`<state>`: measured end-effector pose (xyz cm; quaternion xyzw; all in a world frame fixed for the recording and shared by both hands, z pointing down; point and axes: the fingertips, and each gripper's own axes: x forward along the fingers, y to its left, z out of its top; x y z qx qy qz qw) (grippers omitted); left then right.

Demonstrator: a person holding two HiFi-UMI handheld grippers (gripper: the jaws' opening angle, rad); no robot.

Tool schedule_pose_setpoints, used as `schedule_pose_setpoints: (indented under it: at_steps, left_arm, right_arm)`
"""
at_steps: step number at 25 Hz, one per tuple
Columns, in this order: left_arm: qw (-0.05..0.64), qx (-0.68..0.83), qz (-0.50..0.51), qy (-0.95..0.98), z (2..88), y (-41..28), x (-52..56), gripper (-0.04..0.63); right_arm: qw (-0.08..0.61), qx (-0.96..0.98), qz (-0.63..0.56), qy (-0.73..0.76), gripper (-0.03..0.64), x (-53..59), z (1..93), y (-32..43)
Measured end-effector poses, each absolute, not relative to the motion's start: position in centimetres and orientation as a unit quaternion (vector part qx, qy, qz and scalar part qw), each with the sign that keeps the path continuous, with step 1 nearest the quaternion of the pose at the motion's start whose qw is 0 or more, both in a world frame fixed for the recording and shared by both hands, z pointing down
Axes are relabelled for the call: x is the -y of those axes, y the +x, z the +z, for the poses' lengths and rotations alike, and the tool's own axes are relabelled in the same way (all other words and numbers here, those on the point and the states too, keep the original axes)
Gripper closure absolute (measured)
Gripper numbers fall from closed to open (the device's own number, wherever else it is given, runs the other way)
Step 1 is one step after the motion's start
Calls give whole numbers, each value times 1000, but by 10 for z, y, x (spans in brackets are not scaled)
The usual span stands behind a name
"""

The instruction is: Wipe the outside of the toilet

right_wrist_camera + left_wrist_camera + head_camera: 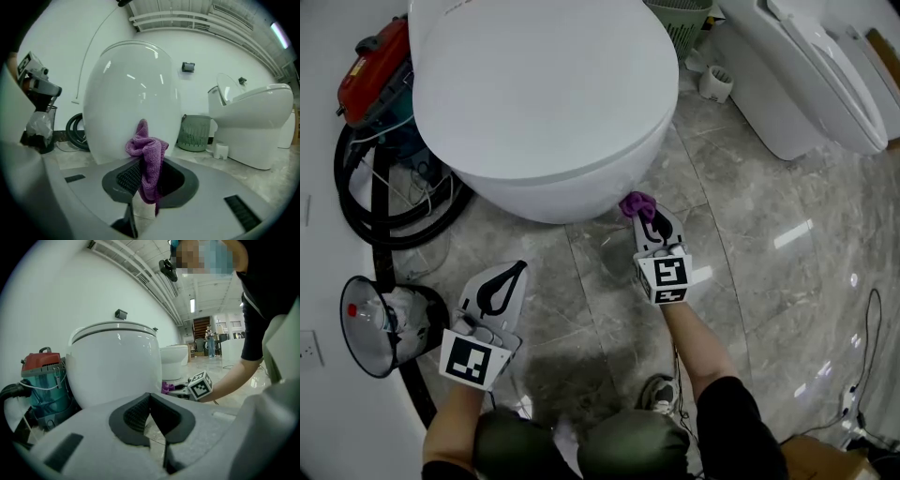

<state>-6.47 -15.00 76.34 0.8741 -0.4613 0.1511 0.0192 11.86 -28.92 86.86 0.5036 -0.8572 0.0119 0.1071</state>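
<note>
Right gripper [145, 177] clamps crumpled purple microfibre cloth [148, 152], bunch aimed at glossy white ceramic toilet [544, 103] for wiping; left gripper [150, 398] pinched together, empty, held clear.

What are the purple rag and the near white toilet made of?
The purple rag looks like microfibre or terry cloth: fuzzy nap, limp folds. The near white toilet looks like glazed ceramic, though it might be plastic: smooth, glossy, with sharp light reflections.

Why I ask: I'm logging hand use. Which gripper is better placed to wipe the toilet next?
Right. The right gripper is shut on the purple cloth, close by the toilet; the left gripper is shut, empty and farther back.
</note>
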Motion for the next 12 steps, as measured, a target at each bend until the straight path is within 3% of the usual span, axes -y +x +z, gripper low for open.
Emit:
schedule_pose_setpoints:
  at_steps: [12]
  left_arm:
    - [23,467,146,872,765,-74,152,592]
  right_arm:
    - [91,821,80,557,538,314,880,141]
